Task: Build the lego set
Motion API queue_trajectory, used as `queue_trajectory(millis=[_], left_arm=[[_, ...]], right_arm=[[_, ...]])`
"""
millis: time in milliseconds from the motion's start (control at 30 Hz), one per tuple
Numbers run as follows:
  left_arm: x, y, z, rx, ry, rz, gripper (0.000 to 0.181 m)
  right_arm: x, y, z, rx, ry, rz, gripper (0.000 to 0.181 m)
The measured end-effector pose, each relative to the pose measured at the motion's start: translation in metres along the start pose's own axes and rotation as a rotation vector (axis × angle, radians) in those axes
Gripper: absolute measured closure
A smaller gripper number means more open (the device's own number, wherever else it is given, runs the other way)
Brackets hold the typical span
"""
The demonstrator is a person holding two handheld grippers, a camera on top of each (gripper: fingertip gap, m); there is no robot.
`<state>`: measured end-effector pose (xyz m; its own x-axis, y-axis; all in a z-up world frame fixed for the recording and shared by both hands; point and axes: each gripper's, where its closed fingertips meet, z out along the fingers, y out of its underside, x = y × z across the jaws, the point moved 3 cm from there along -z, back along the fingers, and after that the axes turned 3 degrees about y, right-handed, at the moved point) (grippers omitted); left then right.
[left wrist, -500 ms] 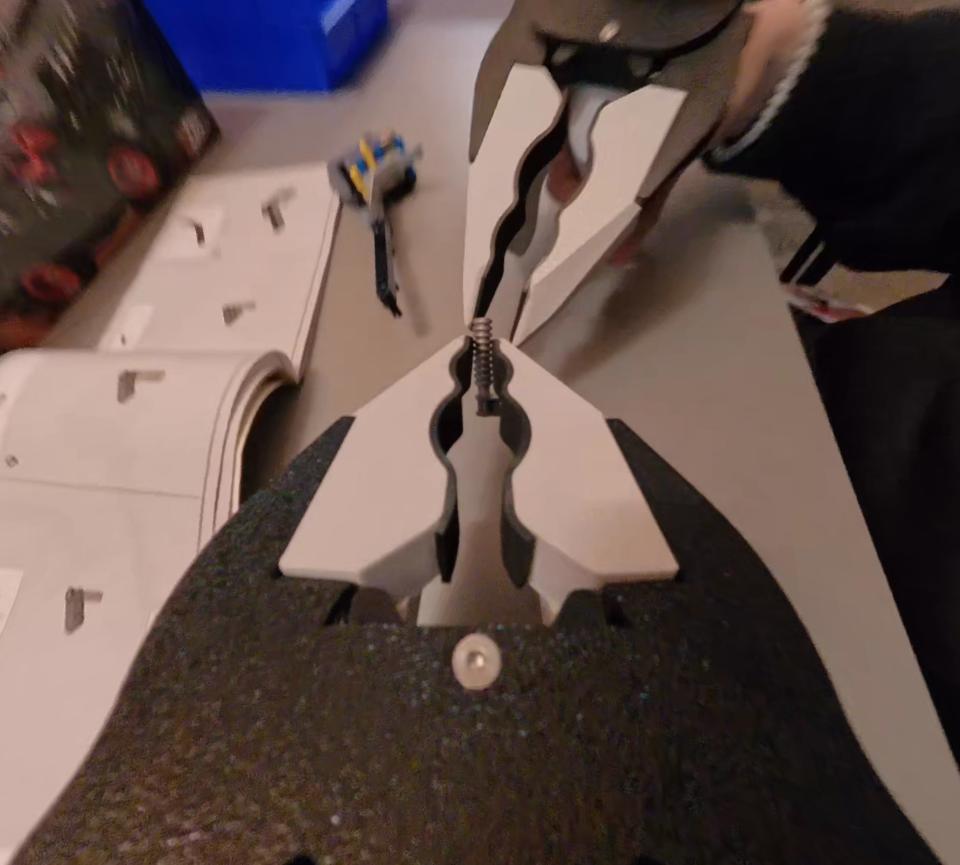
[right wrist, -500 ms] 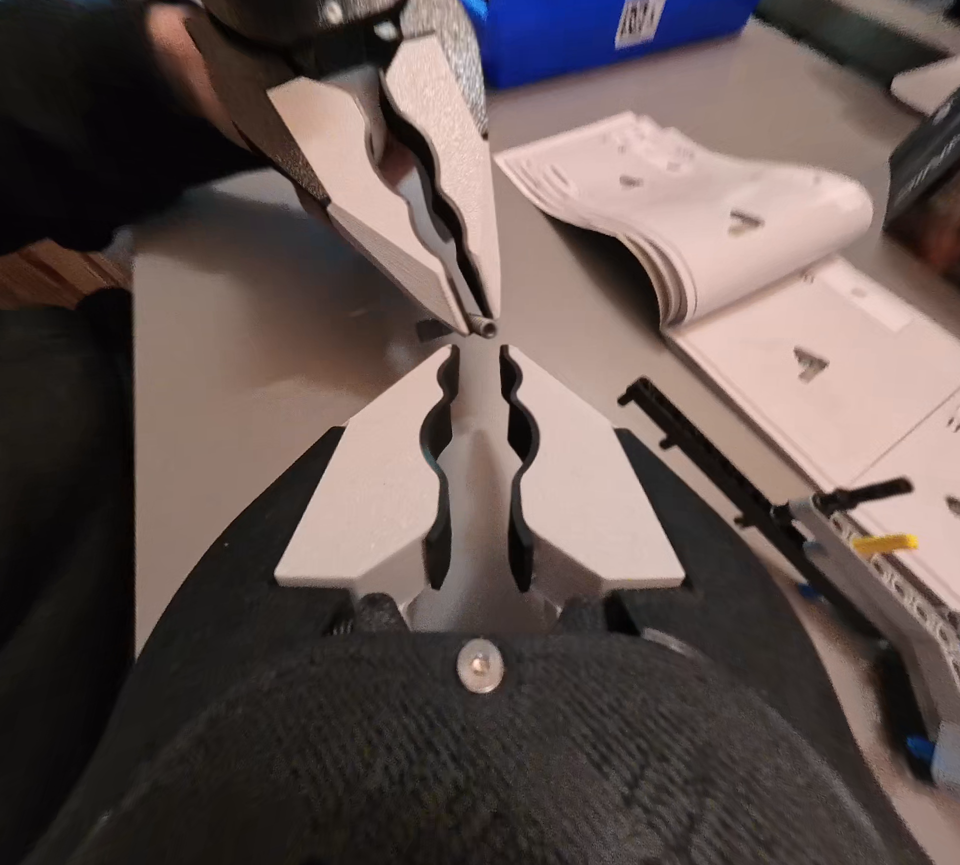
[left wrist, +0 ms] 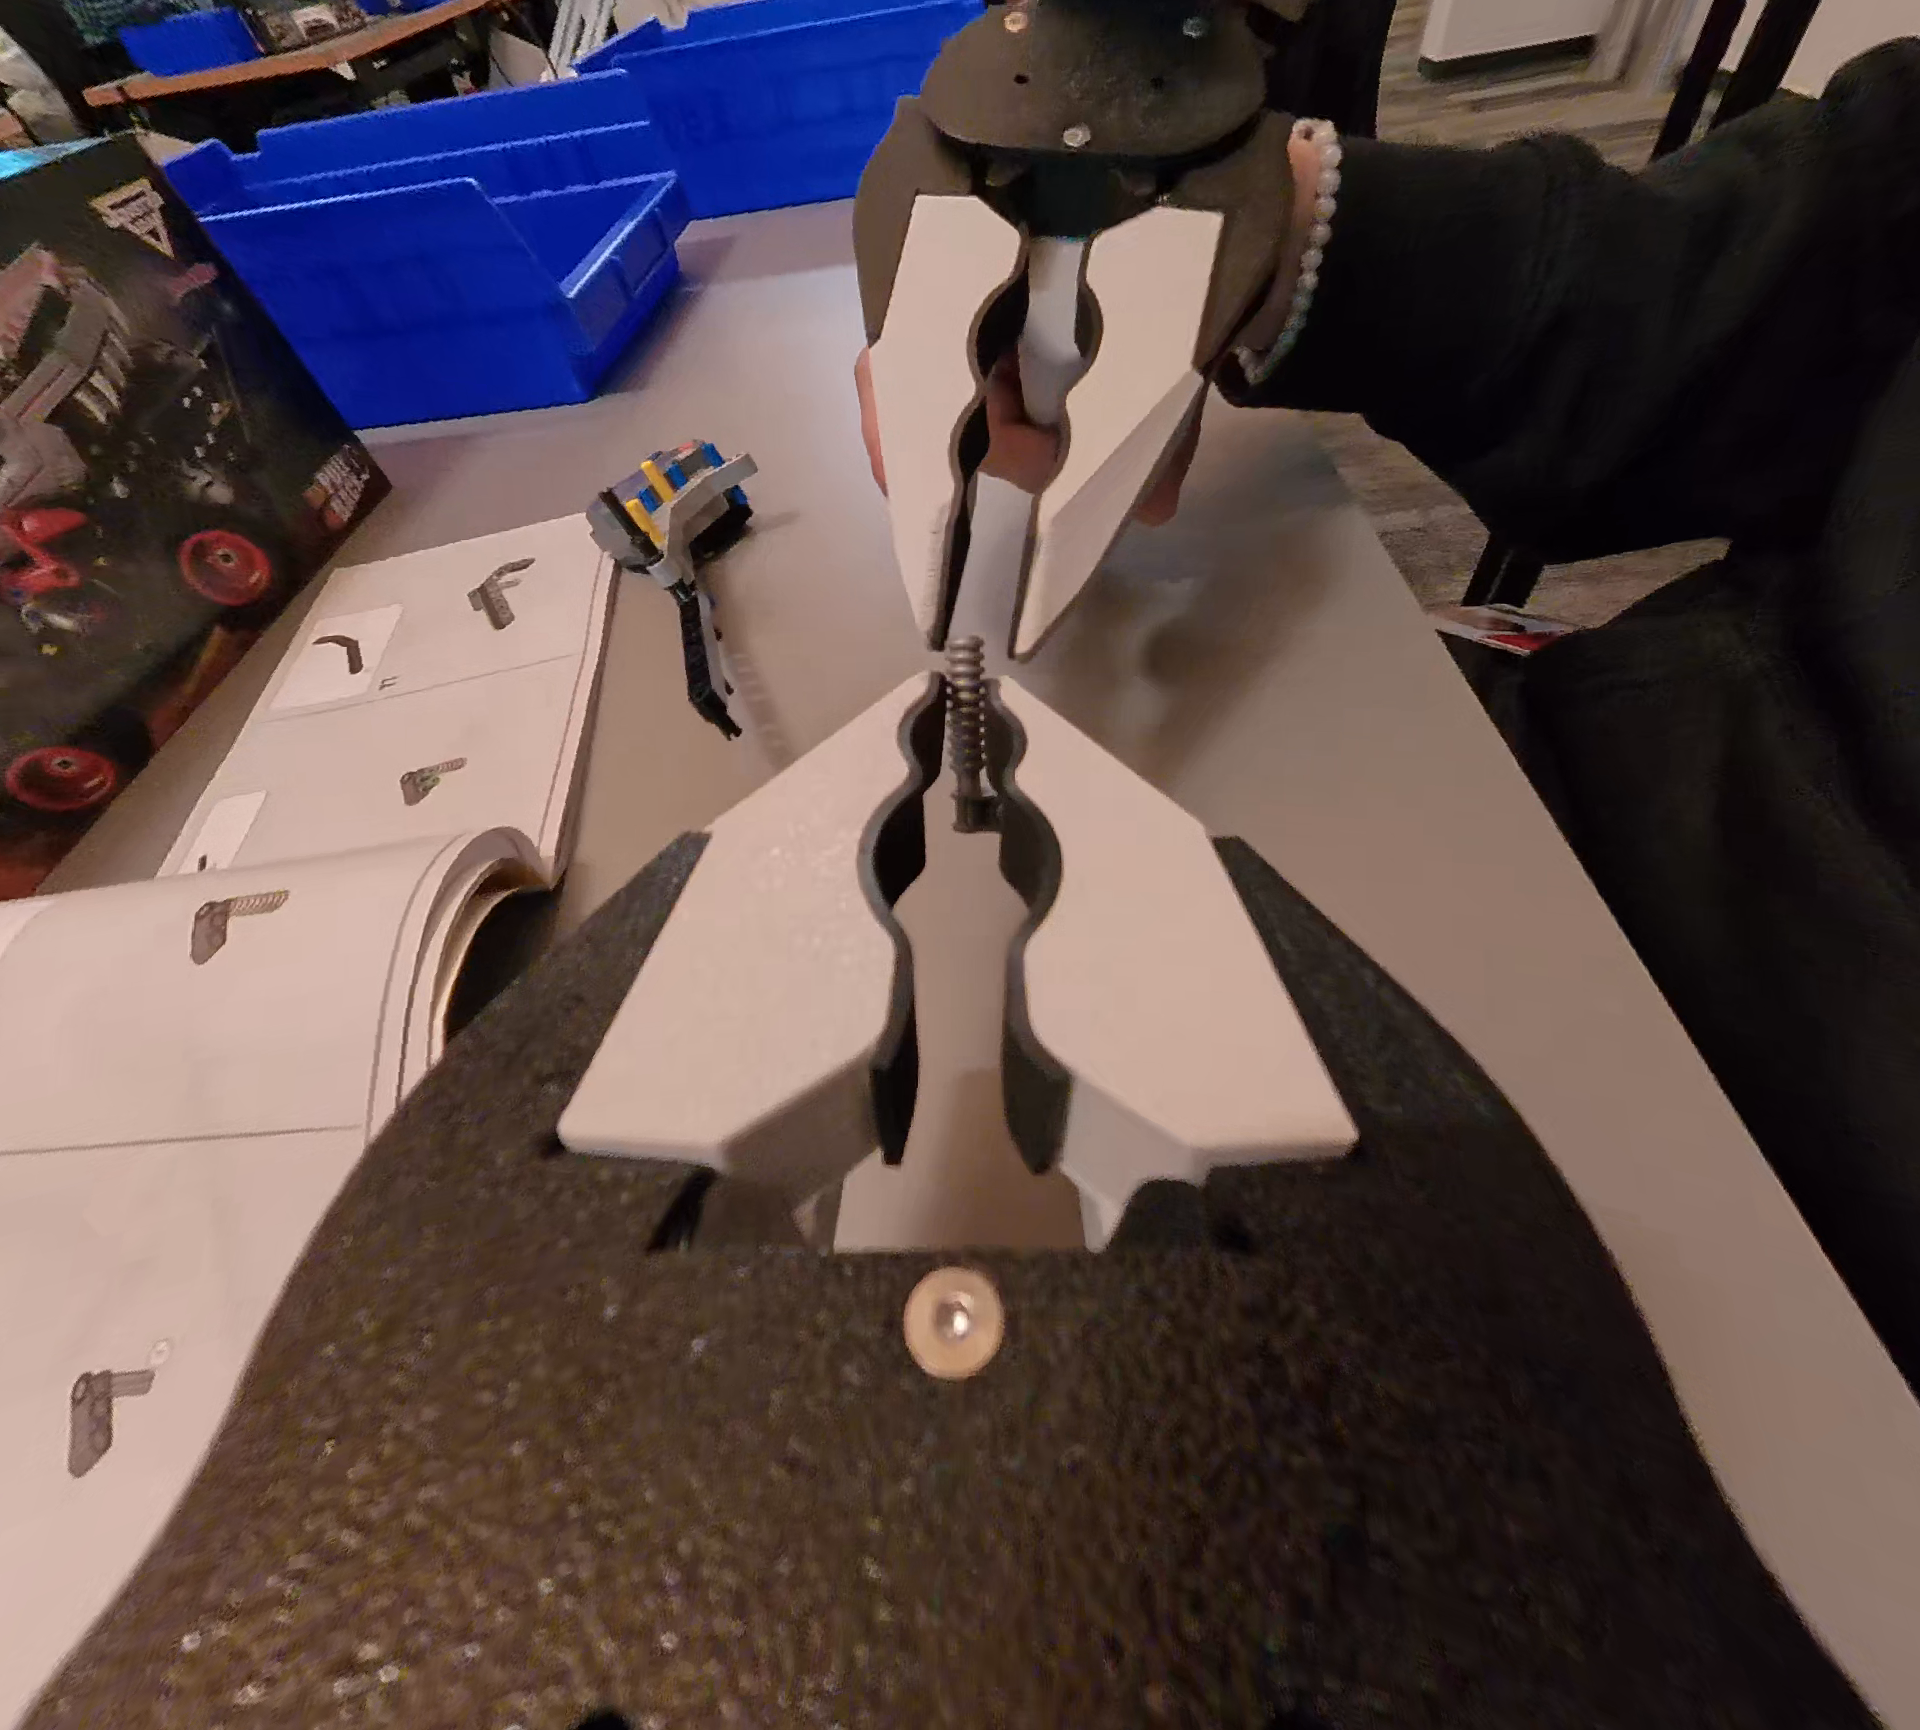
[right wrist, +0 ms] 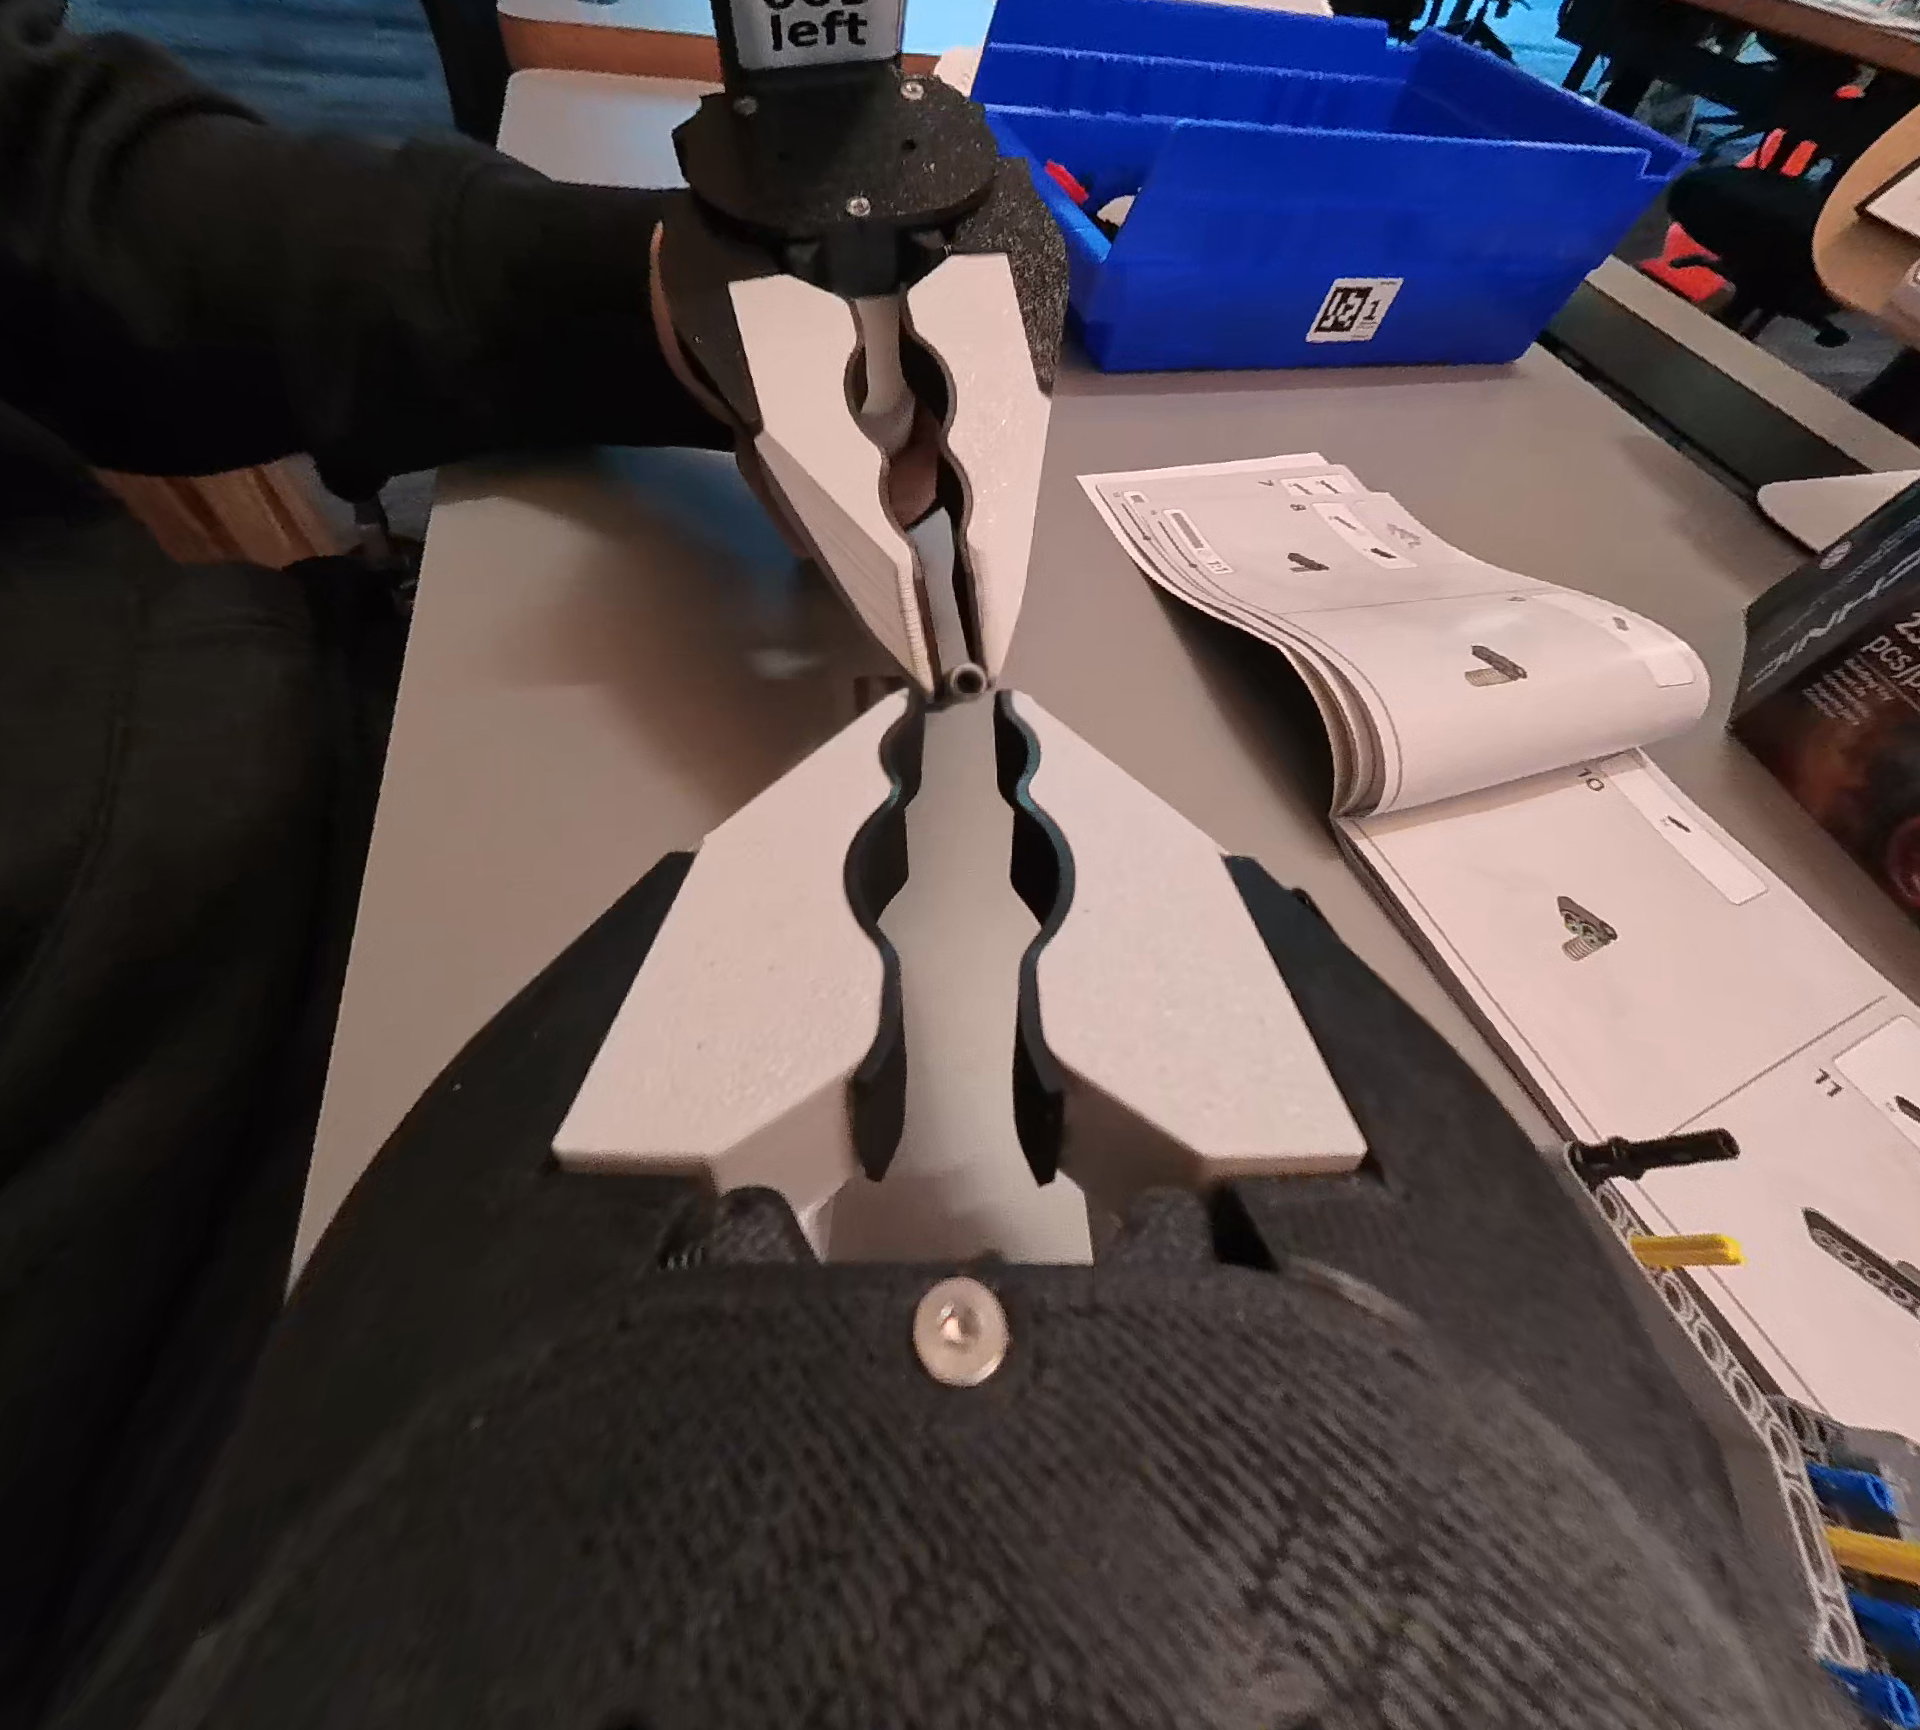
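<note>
The left gripper [left wrist: 968,693] pinches a small grey spring-wrapped shock absorber [left wrist: 966,724] above the table [left wrist: 1299,797]. The right gripper [right wrist: 958,712], fingers slightly parted, meets its tip, perhaps touching. Only the right wrist view shows its hollow end.

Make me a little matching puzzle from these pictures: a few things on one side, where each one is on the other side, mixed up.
Things:
1. spring piece
2. instruction booklet
3. blue bin
4. half-built model

Places:
A. lying open on the table
B. at the table's far edge
C. pinched in the left gripper
D. on the table beside the booklet

Pairs: 1-C, 2-A, 3-B, 4-D
</note>
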<state>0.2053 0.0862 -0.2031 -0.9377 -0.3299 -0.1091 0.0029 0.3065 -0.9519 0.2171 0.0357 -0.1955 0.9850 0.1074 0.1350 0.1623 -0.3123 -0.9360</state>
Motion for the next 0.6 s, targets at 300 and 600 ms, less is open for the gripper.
queue_trajectory(millis=[300,600], left_arm=[[0.005,0.015,0.005,-0.141,-0.012,0.079,0.173],[0.01,0.031,0.02,-0.433,-0.061,0.229,0.173]], right_arm=[[-0.004,0.008,0.006,-0.141,0.006,-0.075,0.177],[-0.01,0.023,0.017,-0.439,0.077,-0.245,0.177]])
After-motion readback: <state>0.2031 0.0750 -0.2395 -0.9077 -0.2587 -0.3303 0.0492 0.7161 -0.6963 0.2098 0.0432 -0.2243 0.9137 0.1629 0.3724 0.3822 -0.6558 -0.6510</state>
